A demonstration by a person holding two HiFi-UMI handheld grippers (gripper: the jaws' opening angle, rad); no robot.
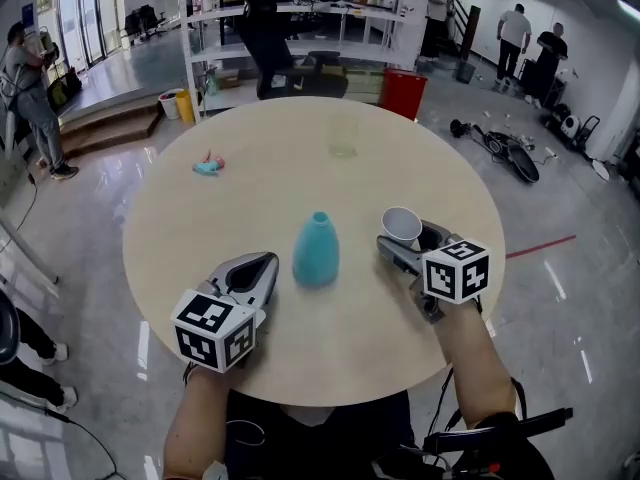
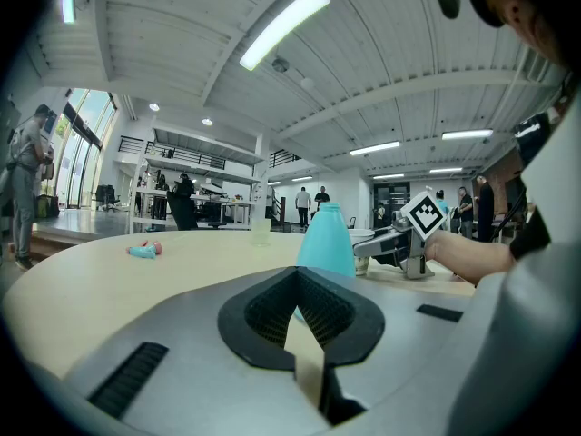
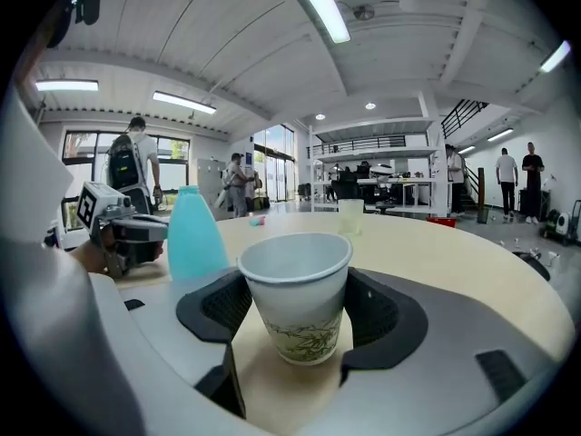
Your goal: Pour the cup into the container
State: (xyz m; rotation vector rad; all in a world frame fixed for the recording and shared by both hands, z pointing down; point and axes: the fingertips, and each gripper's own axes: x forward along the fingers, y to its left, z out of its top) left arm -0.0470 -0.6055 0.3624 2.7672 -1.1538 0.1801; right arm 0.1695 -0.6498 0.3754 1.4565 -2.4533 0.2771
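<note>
The paper cup (image 3: 298,293) is white, with a green plant drawing low on its side. It stands upright on the worktop (image 1: 260,198), and the right gripper (image 1: 407,240) has its jaws pressed on both sides of it. Near it on the left stands the container (image 1: 316,250), a light blue bottle with a narrow open neck. The left gripper (image 1: 266,262) lies on the other side of the bottle, jaws together and holding nothing. The worktop is round, of pale wood. On its far part are a clear cup (image 1: 343,138) and a small blue and pink thing (image 1: 208,165). Around is a big hall with a shiny grey floor (image 1: 560,268), white shelves (image 1: 300,13), a red bin (image 1: 404,93) and several people.
</note>
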